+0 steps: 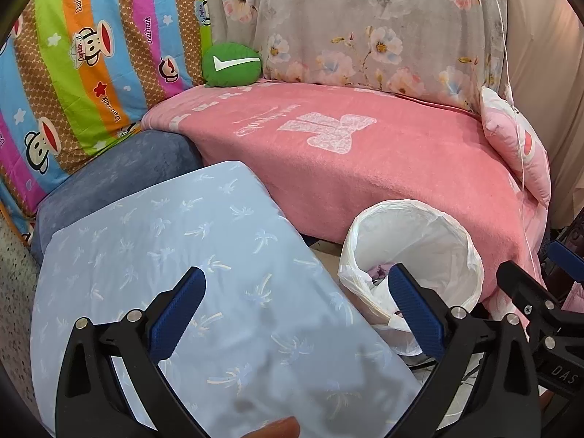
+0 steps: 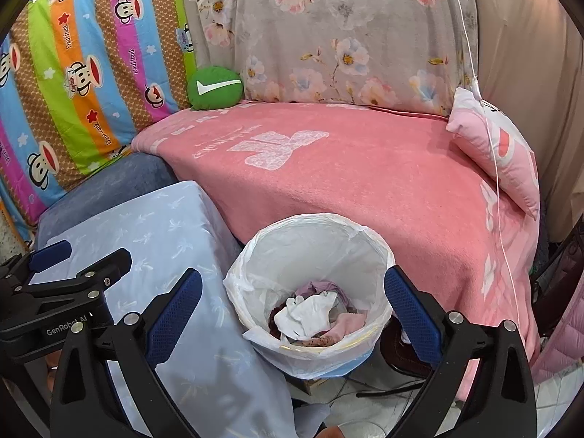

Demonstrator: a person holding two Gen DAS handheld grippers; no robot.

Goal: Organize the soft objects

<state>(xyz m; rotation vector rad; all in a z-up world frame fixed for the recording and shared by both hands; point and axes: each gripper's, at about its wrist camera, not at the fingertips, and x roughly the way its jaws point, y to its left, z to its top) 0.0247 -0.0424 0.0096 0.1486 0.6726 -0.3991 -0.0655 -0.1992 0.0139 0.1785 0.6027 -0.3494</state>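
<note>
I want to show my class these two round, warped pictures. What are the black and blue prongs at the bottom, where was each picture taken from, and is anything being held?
A person holds a two-finger tool in each hand; each tool carries a wide-angle camera looking along its fingers. One picture comes from the left gripper, the other from the right gripper. Both stand open and hold nothing. Ahead lies a pink blanket with a green cushion at the back and a pink pillow at its right edge. In front stands a lined white bin with small clothes inside, beside a light blue cushion.
</note>
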